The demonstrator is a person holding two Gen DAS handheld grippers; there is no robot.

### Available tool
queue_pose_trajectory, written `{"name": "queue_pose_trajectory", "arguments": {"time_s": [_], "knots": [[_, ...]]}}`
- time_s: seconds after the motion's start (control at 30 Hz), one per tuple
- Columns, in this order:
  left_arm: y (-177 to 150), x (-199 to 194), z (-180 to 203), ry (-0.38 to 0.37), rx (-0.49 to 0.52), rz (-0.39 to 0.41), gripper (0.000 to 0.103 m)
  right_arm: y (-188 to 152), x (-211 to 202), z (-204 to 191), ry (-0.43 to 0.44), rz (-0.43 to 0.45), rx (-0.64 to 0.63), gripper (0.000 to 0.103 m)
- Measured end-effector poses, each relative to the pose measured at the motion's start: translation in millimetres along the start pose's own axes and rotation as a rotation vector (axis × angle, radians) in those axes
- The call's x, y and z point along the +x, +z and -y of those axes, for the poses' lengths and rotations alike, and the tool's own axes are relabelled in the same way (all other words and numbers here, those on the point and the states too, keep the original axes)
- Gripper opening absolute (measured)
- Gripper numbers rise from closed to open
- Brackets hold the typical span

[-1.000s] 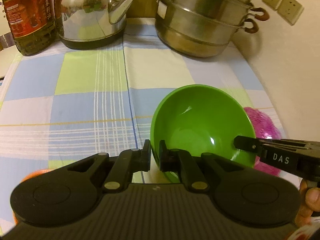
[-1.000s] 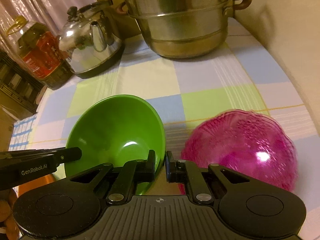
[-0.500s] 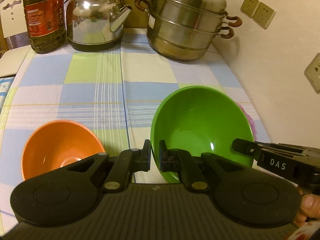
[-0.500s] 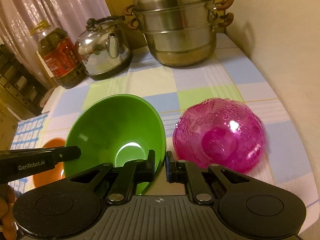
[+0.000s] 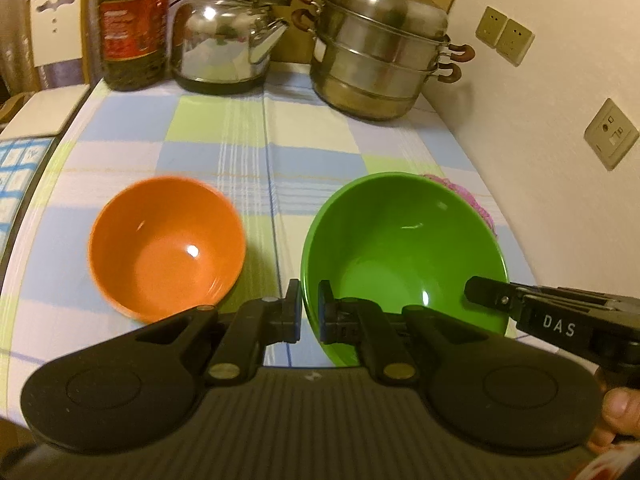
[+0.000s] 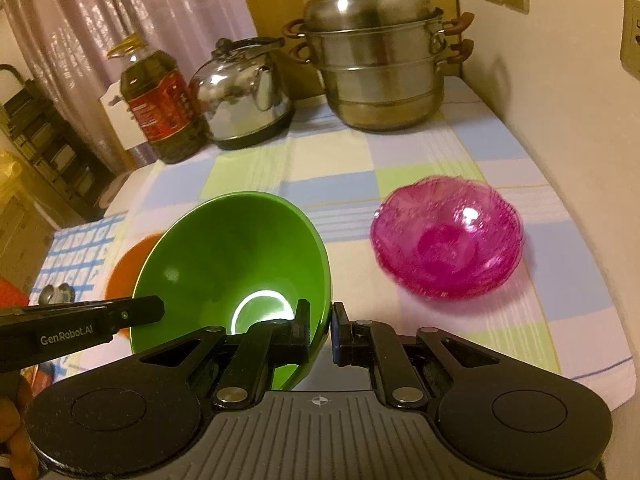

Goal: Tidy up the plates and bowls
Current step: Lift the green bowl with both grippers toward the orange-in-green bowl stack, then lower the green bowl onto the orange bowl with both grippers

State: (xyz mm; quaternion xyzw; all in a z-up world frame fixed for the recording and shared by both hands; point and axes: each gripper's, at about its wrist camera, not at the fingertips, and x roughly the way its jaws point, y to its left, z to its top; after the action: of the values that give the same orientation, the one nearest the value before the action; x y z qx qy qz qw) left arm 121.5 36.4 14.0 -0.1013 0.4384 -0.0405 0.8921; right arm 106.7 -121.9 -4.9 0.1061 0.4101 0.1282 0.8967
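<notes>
A checked cloth of blue, green and white squares covers the surface, which runs up to a pale wall on the right. The green bowl is held above the cloth, tilted, between both tools. The left tongs pinch its near-left rim, one finger outside the wall and one inside. The right tongs pinch the rim on the opposite side in the same way; in the left wrist view their tip reaches in over the bowl's right edge.

Just beside the green bowl on its left, an orange bowl sits upright on the cloth. On its right a pink glass bowl rests on the cloth, apart from it and near the wall.

At the back edge stand an oil bottle, a shiny kettle and a stacked steel steamer pot with its lid on. Wall sockets sit above the pot. A fingertip shows at the lower right of the left wrist view.
</notes>
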Motion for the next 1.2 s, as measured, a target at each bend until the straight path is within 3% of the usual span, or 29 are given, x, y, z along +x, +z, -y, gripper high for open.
{"name": "queue_pose_trajectory", "arguments": {"time_s": [0.67,1.2], "knots": [[-61,-60,-46,0.078,-0.106,0.036,0.006,-42,-8,-55,0.089,-0.043,-0.122,0.010],[-38,-77,-82,0.103,-0.149,0.079,0.006,-24,6,-94,0.137,-0.035,-0.165,0.010]]}}
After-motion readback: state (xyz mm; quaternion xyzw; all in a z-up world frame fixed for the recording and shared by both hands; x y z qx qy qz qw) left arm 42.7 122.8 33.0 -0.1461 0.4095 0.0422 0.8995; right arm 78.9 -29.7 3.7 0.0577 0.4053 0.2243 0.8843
